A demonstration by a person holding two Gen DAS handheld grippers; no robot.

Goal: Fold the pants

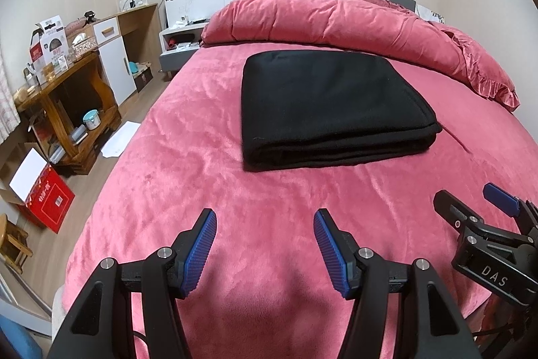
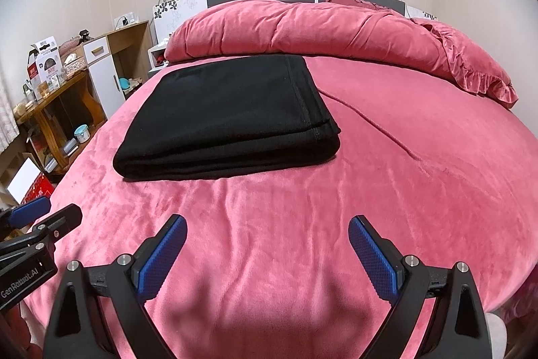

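Observation:
Black pants (image 1: 333, 110) lie folded into a neat thick rectangle on the pink bed cover (image 1: 175, 157); in the right wrist view the same pants (image 2: 228, 120) sit left of centre. My left gripper (image 1: 265, 221) hovers open over the cover, well short of the pants' near edge, nothing between its blue pads. My right gripper (image 2: 267, 226) is likewise open and holds nothing, above the near part of the bed. Each gripper shows at the edge of the other's view: the right gripper (image 1: 470, 201) at the right, the left gripper (image 2: 47, 211) at the left.
A rolled pink duvet (image 1: 322, 19) and a frilled pillow (image 1: 481, 69) lie across the head of the bed. To the left stand a wooden shelf (image 1: 67, 110), a white cabinet (image 1: 114, 56) and a red box (image 1: 47, 201) on the floor.

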